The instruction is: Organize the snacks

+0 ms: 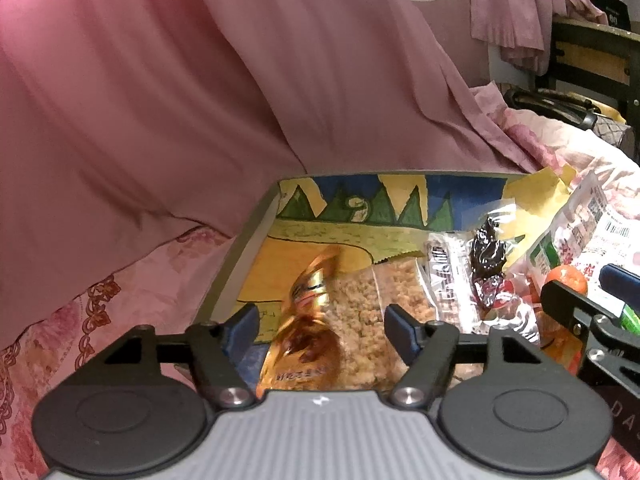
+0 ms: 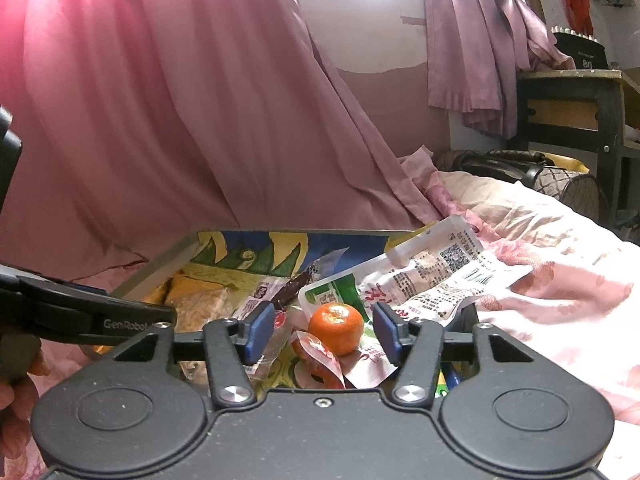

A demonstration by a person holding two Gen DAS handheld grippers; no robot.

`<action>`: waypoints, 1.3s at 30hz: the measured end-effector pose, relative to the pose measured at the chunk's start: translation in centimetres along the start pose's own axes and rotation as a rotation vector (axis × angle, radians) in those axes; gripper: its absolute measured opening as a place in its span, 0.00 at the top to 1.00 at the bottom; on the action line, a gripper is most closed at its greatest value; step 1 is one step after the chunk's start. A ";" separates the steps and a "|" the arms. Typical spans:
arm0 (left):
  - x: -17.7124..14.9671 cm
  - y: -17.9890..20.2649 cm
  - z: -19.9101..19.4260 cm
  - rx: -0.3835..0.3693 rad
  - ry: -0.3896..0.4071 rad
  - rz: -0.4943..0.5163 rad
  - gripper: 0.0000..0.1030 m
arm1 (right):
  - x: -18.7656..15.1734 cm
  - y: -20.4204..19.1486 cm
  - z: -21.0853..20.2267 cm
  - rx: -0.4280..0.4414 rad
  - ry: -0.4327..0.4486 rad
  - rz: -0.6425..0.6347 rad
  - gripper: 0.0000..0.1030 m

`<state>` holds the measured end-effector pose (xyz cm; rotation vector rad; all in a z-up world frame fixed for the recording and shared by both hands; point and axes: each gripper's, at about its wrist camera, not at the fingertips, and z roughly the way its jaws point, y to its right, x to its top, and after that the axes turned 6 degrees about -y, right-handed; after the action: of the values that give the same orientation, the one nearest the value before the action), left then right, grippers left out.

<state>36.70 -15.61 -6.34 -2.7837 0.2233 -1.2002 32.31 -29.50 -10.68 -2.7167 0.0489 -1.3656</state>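
Snacks lie on a small table with a painted top (image 1: 352,208). My left gripper (image 1: 320,326) is open, its blue pads either side of a gold snack packet (image 1: 308,320) and a clear pack of crumbly rice cake (image 1: 372,312). A striped bar (image 1: 448,280) and a dark dried-fruit pack (image 1: 488,256) lie to the right. My right gripper (image 2: 322,332) is open around a small orange (image 2: 337,328), which sits by a red packet (image 2: 316,354) and a large white and green bag (image 2: 424,280). The orange also shows in the left wrist view (image 1: 566,278).
Pink curtain (image 2: 180,120) hangs right behind the table. Pink floral bedding (image 2: 560,280) surrounds it. A dark wooden desk (image 2: 576,104) and a handbag (image 2: 520,168) stand at the far right. The left gripper's arm (image 2: 88,312) reaches in at the right wrist view's left.
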 end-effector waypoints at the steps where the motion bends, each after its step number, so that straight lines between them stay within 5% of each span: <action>1: 0.0 0.0 -0.1 0.001 0.002 0.000 0.25 | 0.0 0.0 0.0 -0.003 0.002 0.000 0.41; 11: 0.4 -0.7 -1.1 0.034 0.022 -0.017 0.08 | 0.5 0.4 -0.8 -0.023 0.029 0.019 0.27; 18: 0.5 -1.8 -2.4 0.023 0.041 -0.057 0.03 | 0.9 0.7 -1.9 -0.046 0.069 0.044 0.08; 39: -1.1 -6.6 -8.0 0.010 0.090 -0.194 0.01 | 1.5 -0.1 -7.4 -0.056 0.136 0.054 0.01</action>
<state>30.79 -9.22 -0.66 -2.7978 -0.0471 -1.3655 27.28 -30.11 -5.06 -2.6412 0.1718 -1.5544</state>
